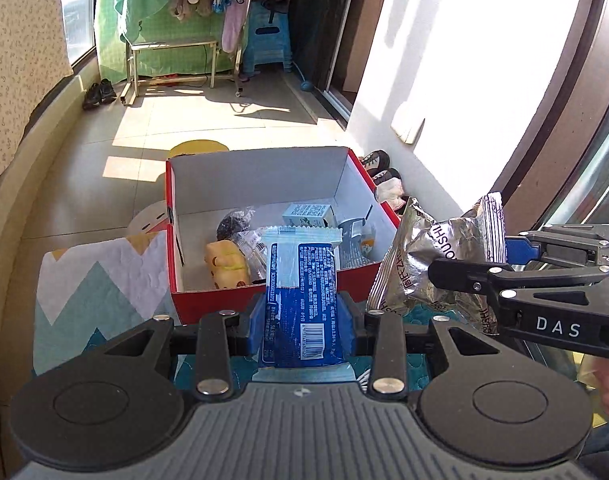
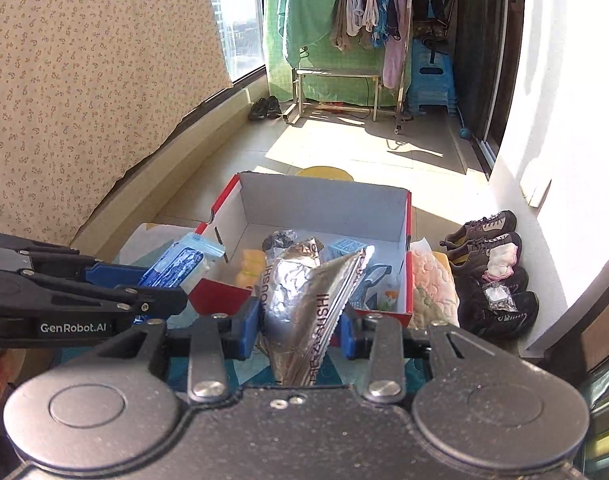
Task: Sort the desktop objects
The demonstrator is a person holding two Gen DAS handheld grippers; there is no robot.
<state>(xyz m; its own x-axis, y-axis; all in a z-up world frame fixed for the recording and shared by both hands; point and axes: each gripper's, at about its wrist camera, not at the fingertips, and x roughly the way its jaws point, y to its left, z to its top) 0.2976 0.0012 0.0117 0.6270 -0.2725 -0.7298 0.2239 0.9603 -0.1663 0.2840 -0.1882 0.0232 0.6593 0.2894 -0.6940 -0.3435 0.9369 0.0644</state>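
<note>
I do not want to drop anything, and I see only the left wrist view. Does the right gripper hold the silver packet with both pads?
Observer: Yes. In the right wrist view the silver packet is squeezed between both blue pads of the right gripper.
Operator: What lies to the right of the red box? The packet hides that side for me.
Observer: A pale quilted cloth lies just beside the right wall of the red box.
</note>
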